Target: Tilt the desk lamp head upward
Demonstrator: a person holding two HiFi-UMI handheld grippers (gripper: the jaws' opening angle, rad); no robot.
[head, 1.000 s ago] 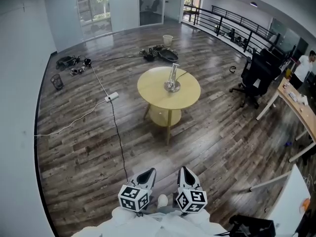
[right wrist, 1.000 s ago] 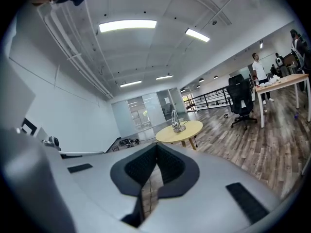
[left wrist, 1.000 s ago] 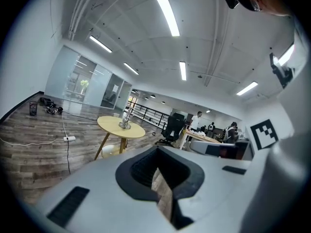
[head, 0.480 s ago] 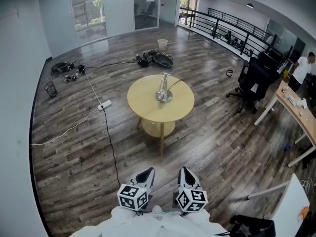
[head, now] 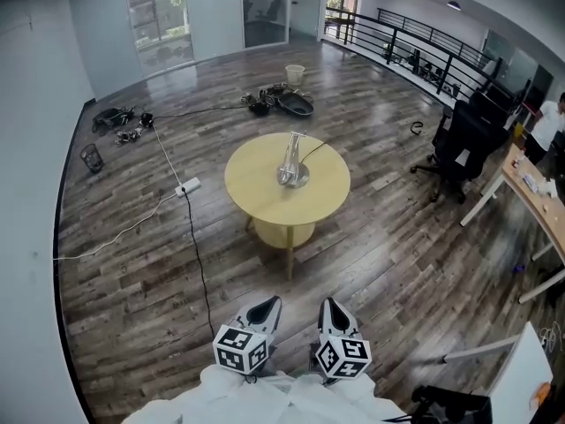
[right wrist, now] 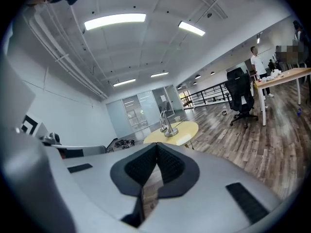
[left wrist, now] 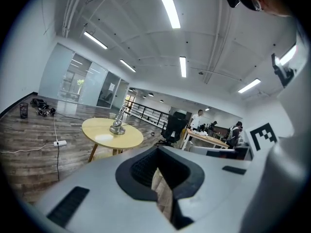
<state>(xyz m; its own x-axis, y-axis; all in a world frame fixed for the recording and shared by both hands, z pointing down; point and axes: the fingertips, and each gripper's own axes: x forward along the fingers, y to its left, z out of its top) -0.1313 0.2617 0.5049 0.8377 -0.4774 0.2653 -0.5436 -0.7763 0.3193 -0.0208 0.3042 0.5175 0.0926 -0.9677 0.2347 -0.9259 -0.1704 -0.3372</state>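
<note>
At the bottom edge of the head view, the left tongs point(head: 267, 306) and the right tongs point(head: 329, 307) sit side by side, apart from each other, just ahead of the person's white sleeves point(head: 265, 400). Both point across the dark wooden floor point(head: 397, 254) toward a round yellow tabletop point(head: 260, 197) that stands well apart from them. Each gripper view shows its own pair of dark ribbed pads pressed together with nothing between them, so both tongs are closed and empty. The desk lamp point(head: 291, 168) stands on the tabletop near its middle, resting on a shiny round base with a slim silver arm rising from it. At this range the tilt of its head cannot be made out. A thin cord point(head: 316, 148) runs from the lamp toward the far right edge of the tabletop. On the floor to the left of the table lies a white power strip point(head: 187, 186), with a black cable point(head: 201, 263) trailing from it toward the person. To the right stands a black office chair point(head: 463, 135) beside a long desk point(head: 530, 184), where another person point(head: 552, 117) stands. Farther back, a pale bucket point(head: 295, 72) sits on the floor near a black railing point(head: 415, 42).
</note>
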